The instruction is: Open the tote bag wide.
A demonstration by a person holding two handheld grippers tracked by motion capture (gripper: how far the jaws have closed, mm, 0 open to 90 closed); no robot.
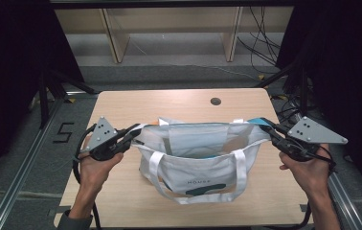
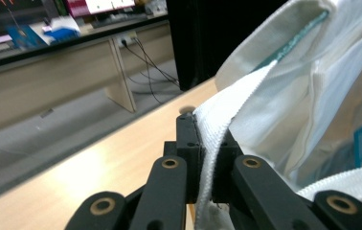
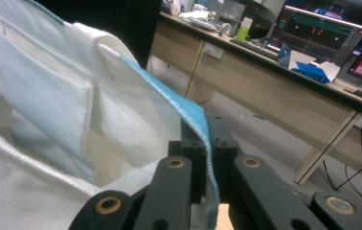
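Tote bag (image 1: 196,165), white canvas with looped webbing handles and a small dark print on its near face, stands on the wooden bench (image 1: 179,103), nearer the front edge than the back and roughly midway between the left and right edges. Its mouth is stretched wide between two hand-held tools. The left tongs (image 1: 132,132) are clamped on the bag's rim at its left end; in the left gripper view the black jaws pinch a strip of white woven webbing (image 2: 211,143). The right tongs (image 1: 268,128) are clamped on the rim at the right end; in the right gripper view the jaws grip a blue-edged hem (image 3: 196,115). A person's hands hold both tools from the front edge of the bench, one at each side of the bag. Inside the open mouth a pale inner pocket and a bit of blue show, too unclear to name.

The step in hand looks like holding the bag open, or spreading it by its two ends. The next move likely calls for keeping both grips firm and the pull even, so neither hem slips and the bag does not tip.
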